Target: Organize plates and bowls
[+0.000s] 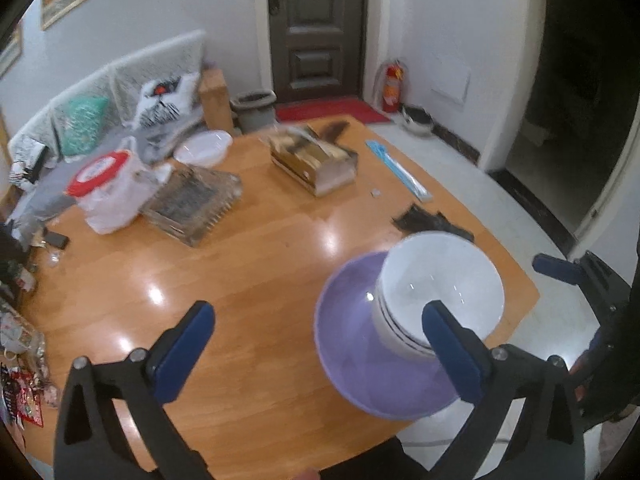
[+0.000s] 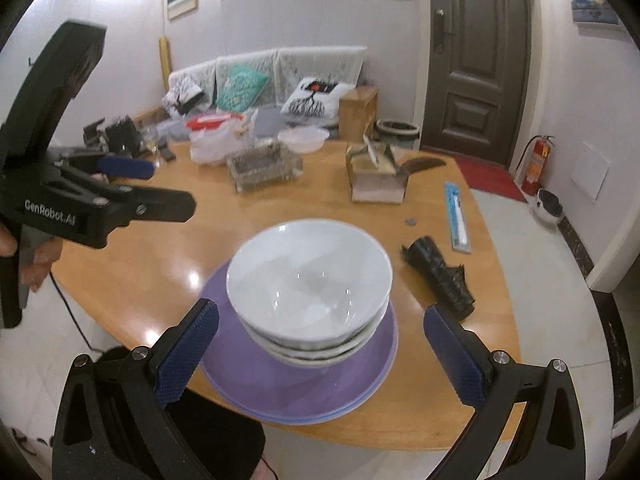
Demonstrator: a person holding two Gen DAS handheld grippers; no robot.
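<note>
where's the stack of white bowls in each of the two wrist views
Left wrist: stack of white bowls lower right, on the purple plate.
Right wrist: stack at centre, on the same plate.
Shared landmark: the dark door.

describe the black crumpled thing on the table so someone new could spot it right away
On the wooden table, look at the edge nearest the door, beside the purple plate stacked with white bowls. The black crumpled bag lies there, just before a blue strip; it is the only dark, wrinkled item nearby.
</note>
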